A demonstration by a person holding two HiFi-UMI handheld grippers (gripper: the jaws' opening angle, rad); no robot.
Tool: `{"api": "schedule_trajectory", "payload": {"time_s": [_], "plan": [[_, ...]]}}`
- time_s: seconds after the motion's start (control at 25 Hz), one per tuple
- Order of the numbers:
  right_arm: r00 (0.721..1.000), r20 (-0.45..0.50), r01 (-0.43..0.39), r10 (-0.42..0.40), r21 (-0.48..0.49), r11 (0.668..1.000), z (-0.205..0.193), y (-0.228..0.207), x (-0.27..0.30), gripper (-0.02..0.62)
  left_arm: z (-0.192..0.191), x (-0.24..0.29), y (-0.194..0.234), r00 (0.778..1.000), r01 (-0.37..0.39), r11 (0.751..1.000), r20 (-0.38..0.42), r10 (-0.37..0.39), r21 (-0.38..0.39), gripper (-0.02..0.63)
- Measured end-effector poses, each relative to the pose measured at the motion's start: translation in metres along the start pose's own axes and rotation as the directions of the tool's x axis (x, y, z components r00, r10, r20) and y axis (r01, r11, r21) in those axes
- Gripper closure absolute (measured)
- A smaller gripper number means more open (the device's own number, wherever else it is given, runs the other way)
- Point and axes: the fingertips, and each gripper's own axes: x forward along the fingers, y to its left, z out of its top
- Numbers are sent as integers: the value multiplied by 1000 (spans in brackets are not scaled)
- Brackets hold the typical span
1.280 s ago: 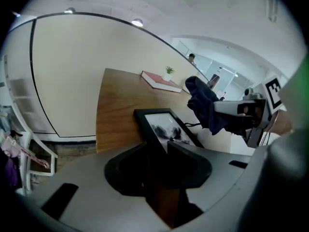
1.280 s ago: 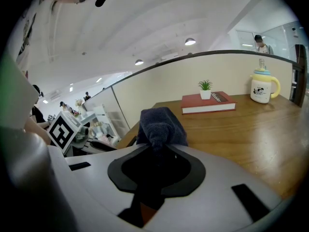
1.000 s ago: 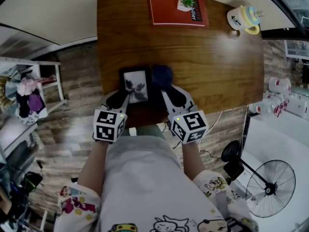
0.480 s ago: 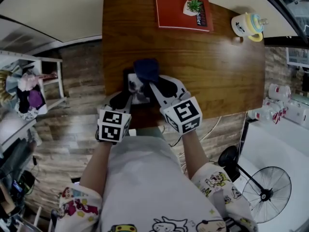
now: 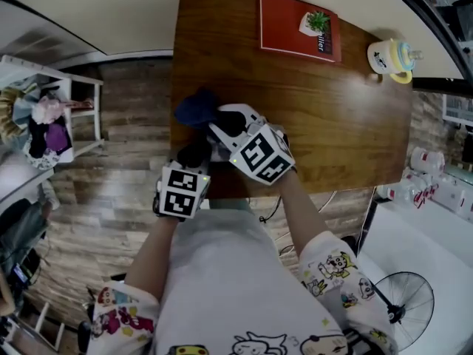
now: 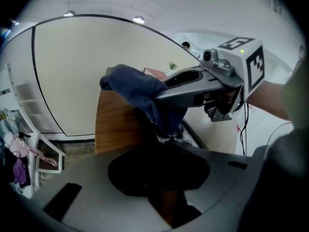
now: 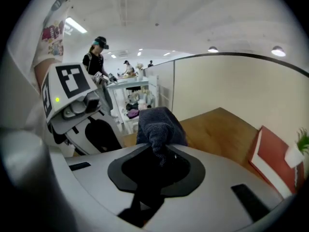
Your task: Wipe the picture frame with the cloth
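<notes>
The dark blue cloth [image 5: 196, 108] is bunched in my right gripper [image 5: 211, 120], which is shut on it and reaches leftward over the picture frame [image 5: 219, 151]. The frame is almost hidden under that gripper near the table's front left corner. In the right gripper view the cloth [image 7: 158, 122] sticks up from between the jaws. My left gripper [image 5: 198, 154] sits just below and left of the frame. Its jaws are closing with the frame's dark edge [image 6: 147, 129] between them. From the left gripper view, the cloth [image 6: 137, 93] hangs right above that edge.
The wooden table [image 5: 332, 117] carries a red book [image 5: 292, 28] with a small potted plant [image 5: 316, 22] at the back and a white and yellow cup [image 5: 390, 56] at the back right. A shelf with clutter [image 5: 44, 117] stands left; a fan [image 5: 403, 309] lower right.
The right gripper has rolled and swept the cloth leftward across the frame to the table's left edge. The left gripper has stayed at the frame's lower left.
</notes>
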Motion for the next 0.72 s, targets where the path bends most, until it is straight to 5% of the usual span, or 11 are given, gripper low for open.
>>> {"api": "schedule_trajectory", "payload": {"time_s": [0.2, 0.72], "plan": [[994, -84, -83, 71, -149, 985, -9, 8, 21, 541, -1, 0, 1, 1000, -5, 1000, 1, 5, -12, 514], [986, -117, -146, 121, -238, 960, -21, 11, 19, 541, -2, 0, 2, 1000, -5, 999, 0, 5, -39, 515]]}}
